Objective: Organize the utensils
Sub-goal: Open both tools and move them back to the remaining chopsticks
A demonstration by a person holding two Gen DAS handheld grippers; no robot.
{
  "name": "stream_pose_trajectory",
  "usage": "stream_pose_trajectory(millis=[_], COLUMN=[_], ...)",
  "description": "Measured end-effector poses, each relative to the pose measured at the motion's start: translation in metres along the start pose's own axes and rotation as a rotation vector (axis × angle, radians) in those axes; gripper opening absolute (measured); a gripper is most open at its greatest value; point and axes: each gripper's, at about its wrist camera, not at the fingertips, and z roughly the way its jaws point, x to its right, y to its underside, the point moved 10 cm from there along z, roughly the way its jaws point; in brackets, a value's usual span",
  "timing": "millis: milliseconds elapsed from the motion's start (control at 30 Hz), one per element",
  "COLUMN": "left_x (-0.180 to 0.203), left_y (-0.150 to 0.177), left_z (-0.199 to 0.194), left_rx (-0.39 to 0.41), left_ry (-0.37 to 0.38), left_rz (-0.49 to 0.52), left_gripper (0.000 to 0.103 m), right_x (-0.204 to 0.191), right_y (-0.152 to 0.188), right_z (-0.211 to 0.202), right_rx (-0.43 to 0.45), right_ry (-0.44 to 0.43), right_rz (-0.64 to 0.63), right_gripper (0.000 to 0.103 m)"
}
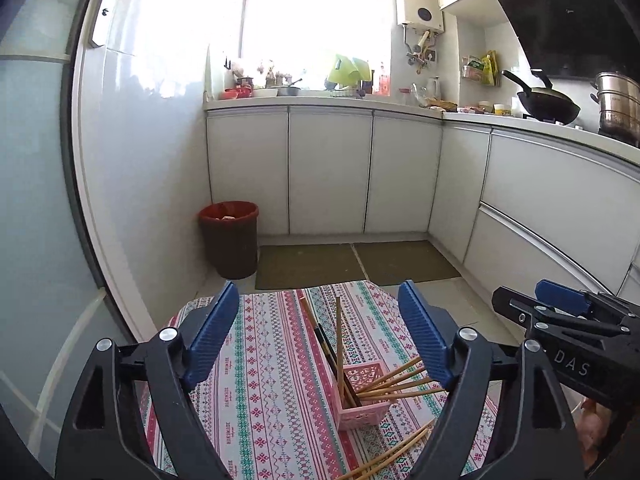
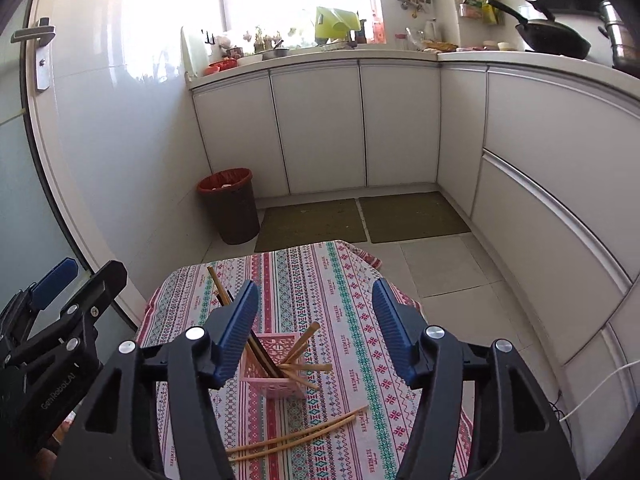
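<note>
Left wrist view: left gripper (image 1: 320, 340) gapes empty above the pink basket (image 1: 362, 400) of chopsticks (image 1: 340, 344) on the tablecloth (image 1: 272, 360); right gripper (image 2: 314, 330) likewise spread, loose chopsticks (image 2: 300, 436) lying nearby.

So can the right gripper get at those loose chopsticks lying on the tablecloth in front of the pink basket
Probably yes. The right gripper is open and empty, and the loose chopsticks lie bare on the tablecloth, nearer than the pink basket, with nothing over them.

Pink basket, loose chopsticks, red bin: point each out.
pink basket (image 2: 276, 390), right wrist view, front wall
loose chopsticks (image 2: 304, 436), right wrist view, mid-shaft of the pair lying on the cloth
red bin (image 1: 230, 240), left wrist view, side wall
</note>
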Motion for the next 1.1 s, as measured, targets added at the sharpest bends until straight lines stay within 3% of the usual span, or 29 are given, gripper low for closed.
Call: stream_pose_trajectory(millis=[167,333,667,800,933,1100], left_x=[0.000,0.004,0.005,0.012,0.030,0.076], left_y=[0.003,0.011,0.038,0.066,0.111,0.192], left_z=[-0.011,-0.016,-0.019,-0.006,0.017,0.043], left_rx=[0.010,-0.004,-0.070,-0.169,-0.335,-0.615], left_ry=[-0.015,-0.028,-0.015,0.016,0.090,0.325], left_rz=[0.009,0.021,0.018,0.050,0.115,0.155], left_gripper=[0.090,0.096,0.096,0.096,0.096,0.096], right_x=[0.014,0.029,0.043,0.053,0.077,0.120], right_y=[0.009,0.015,0.032,0.058,0.105,0.168], right_z=[-0.015,-0.029,-0.045,-0.046,-0.034,-0.005], right_rx=[0.024,0.055,0.042,0.001,-0.098,-0.244], right_ry=[0.046,0.086,0.085,0.080,0.097,0.132], right_rz=[0.015,0.034,0.063,0.074,0.093,0.166], right_gripper=[0.073,0.091,0.096,0.096,0.096,0.096])
